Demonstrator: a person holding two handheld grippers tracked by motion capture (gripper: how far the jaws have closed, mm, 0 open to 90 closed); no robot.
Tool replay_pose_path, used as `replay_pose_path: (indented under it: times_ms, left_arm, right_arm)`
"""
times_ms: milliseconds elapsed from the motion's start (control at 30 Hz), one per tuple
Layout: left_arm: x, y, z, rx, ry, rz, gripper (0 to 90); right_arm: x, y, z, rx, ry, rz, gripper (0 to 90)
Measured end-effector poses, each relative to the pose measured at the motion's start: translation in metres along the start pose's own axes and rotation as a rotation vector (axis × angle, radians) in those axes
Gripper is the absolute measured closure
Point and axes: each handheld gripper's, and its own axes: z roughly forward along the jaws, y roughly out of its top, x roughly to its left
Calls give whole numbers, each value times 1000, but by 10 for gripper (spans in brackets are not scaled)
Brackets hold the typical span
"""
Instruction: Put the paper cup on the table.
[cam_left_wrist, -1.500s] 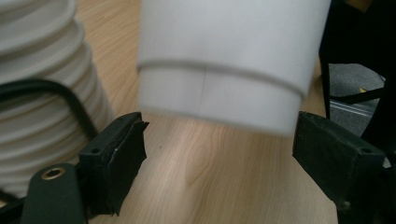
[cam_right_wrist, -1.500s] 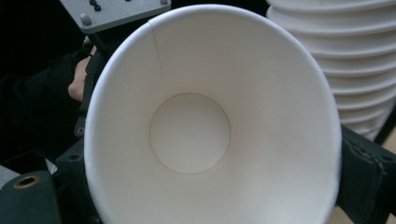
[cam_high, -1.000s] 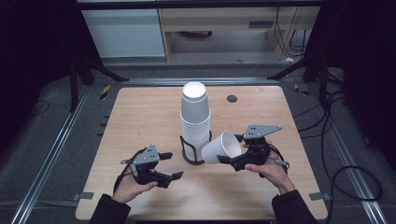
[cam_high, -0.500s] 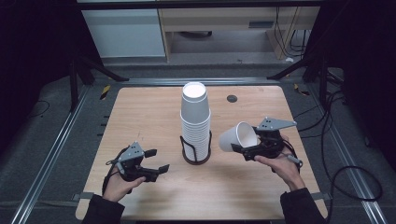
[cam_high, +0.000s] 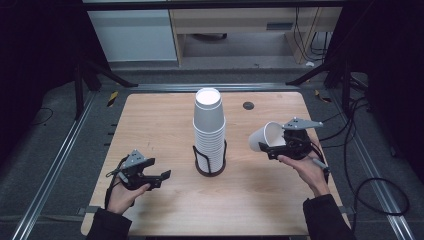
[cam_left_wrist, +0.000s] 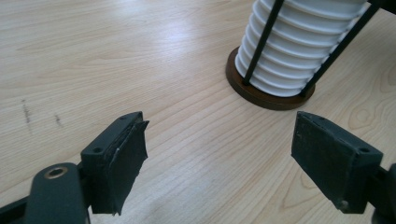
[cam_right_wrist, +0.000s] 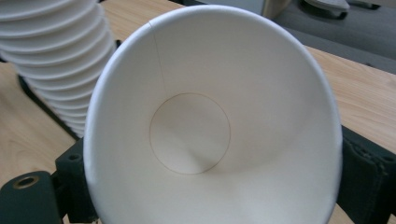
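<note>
High view shows the right gripper (cam_high: 274, 148) with fingers clasping a paper cup (cam_high: 264, 137) on its side, right of the stack (cam_high: 209, 131), above the tabletop (cam_high: 150, 120); light, thin-walled, crushable, best gripped gently near its base; left gripper (cam_high: 161, 178) fingers spread, empty.

Left gripper (cam_high: 161, 178) held low at 7 o'clock, jaws spread wide, nothing gripped, pointed toward 3 o'clock. Right gripper (cam_high: 266, 148) raised at 4 o'clock, jaws clamped, pointed toward 9 o'clock.

A wooden table (cam_high: 160, 125) bears a small dark round disc (cam_high: 248, 105) near its far edge.
</note>
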Motion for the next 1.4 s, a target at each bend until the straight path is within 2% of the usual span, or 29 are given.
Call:
replay_pose_path:
  times_ms: [33,67,233,500,533,667,733,967,1200,1300,1400]
  left_arm:
    - [1,0,0,0,7,-4,171]
    - [3,1,-1,-3,18,-6,172]
    - [6,0,-5,-6,40,-25,172]
    - [10,-3,-6,-4,57,-36,174]
    - [11,-3,-6,-7,60,-38,174]
    - [10,-3,-7,-7,69,-36,174]
    - [10,-3,-8,-10,68,-35,174]
    - [8,-2,-8,-14,61,-28,179]
    - [8,-2,-9,-15,67,-24,179]
    - [8,-1,-12,-41,77,-25,182]
    - [9,0,-14,-47,73,-36,181]
  right_arm:
    - [0,0,0,0,0,0,92]
    - [-4,3,0,8,-32,7,92]
    - [-15,12,-2,21,-93,20,91]
    - [-29,16,2,39,-154,26,90]
    - [-32,17,4,56,-175,25,90]
    - [-39,17,6,86,-210,20,90]
    - [-42,17,6,90,-214,26,90]
    - [-51,15,13,157,-251,20,89]
    - [-60,11,20,201,-263,31,89]
    - [-63,6,24,241,-275,29,89]
    - [-67,2,26,269,-282,31,89]
